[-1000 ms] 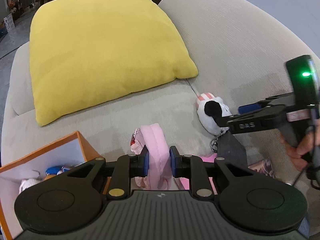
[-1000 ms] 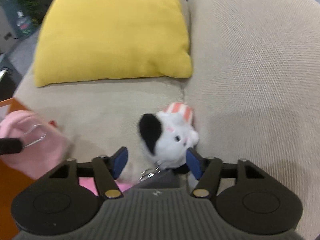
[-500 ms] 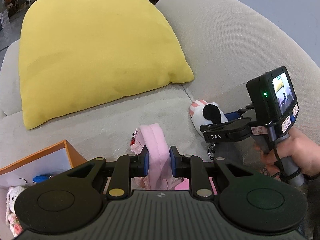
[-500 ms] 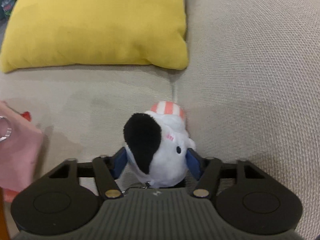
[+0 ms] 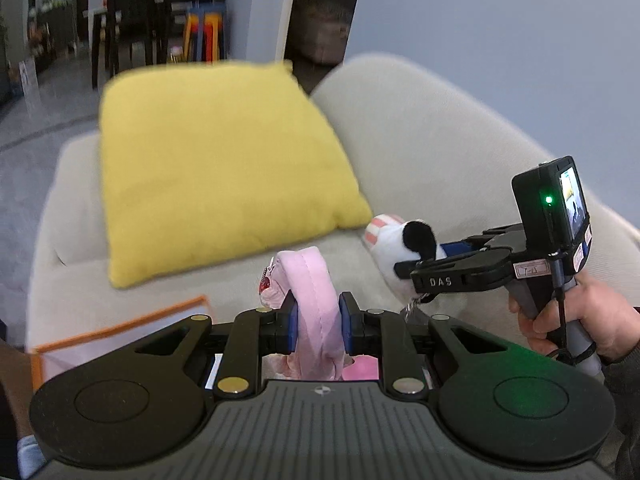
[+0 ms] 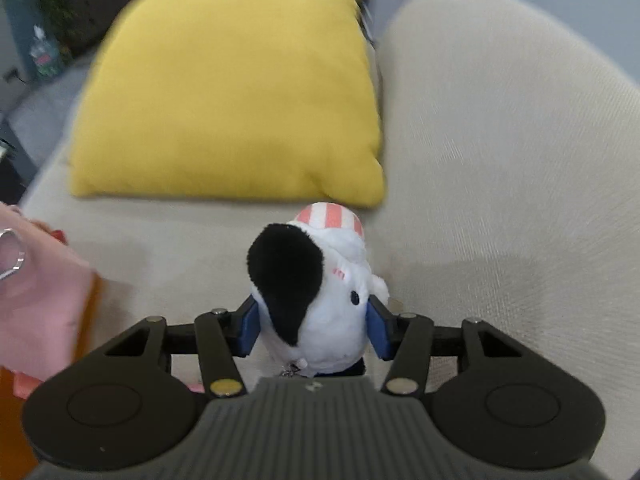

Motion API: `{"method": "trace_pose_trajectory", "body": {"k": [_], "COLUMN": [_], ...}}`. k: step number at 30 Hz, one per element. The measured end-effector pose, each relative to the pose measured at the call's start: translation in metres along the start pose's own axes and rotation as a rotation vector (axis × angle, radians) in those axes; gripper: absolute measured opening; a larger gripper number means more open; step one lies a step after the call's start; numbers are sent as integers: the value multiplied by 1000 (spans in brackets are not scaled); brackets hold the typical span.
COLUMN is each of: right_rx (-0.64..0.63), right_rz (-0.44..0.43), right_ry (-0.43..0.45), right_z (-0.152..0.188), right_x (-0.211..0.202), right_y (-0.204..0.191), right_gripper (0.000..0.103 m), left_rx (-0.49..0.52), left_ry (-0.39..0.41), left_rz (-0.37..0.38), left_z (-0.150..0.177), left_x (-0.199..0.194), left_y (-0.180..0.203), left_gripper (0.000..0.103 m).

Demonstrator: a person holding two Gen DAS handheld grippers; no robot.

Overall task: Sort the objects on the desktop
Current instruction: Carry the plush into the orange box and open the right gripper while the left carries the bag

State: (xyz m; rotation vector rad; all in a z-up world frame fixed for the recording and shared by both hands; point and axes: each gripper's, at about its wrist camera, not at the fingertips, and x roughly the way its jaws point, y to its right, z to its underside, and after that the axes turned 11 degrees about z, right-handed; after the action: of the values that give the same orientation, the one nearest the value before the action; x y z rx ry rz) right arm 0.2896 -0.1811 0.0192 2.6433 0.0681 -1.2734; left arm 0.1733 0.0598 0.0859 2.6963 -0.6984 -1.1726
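Note:
My left gripper (image 5: 318,326) is shut on a pink fabric pouch (image 5: 312,292) and holds it above the sofa seat. The pouch also shows at the left edge of the right wrist view (image 6: 36,300). My right gripper (image 6: 312,330) is shut on a white plush toy (image 6: 320,300) with a black ear and a pink striped cap, lifted off the seat. The left wrist view shows that toy (image 5: 404,256) in the right gripper (image 5: 424,270) to the right of the pouch. An orange-rimmed box (image 5: 120,344) sits low at the left.
A yellow cushion (image 5: 216,176) lies on the beige sofa (image 5: 440,152), behind both grippers. The sofa back (image 6: 500,120) curves up on the right. Dark furniture and stools (image 5: 200,32) stand in the room beyond.
My right gripper closed around the white plush toy and lifted it off the seat. My left gripper rose with the pink pouch, so the orange box is lower in view.

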Motion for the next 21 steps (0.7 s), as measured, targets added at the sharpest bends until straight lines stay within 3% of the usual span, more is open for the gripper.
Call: {"method": "trace_pose_trajectory", "body": {"k": [5, 12, 17, 21], "right_rx": [-26, -117, -181, -211], "right_rz": [-154, -360, -377, -304], "right_ry": [86, 116, 64, -15], "right_z": [-5, -4, 5, 6], "right_x": [-75, -140, -136, -96], "right_y": [-36, -113, -177, -217], "right_gripper": [56, 56, 56, 56], "left_rx": [26, -23, -86, -132], "left_ry": [79, 104, 104, 95], "left_rz": [-65, -148, -152, -121], "left_z": [13, 44, 74, 94], "left_x": [-68, -109, -112, -111], "left_y": [6, -19, -56, -82], "left_gripper": [23, 23, 23, 23]}}
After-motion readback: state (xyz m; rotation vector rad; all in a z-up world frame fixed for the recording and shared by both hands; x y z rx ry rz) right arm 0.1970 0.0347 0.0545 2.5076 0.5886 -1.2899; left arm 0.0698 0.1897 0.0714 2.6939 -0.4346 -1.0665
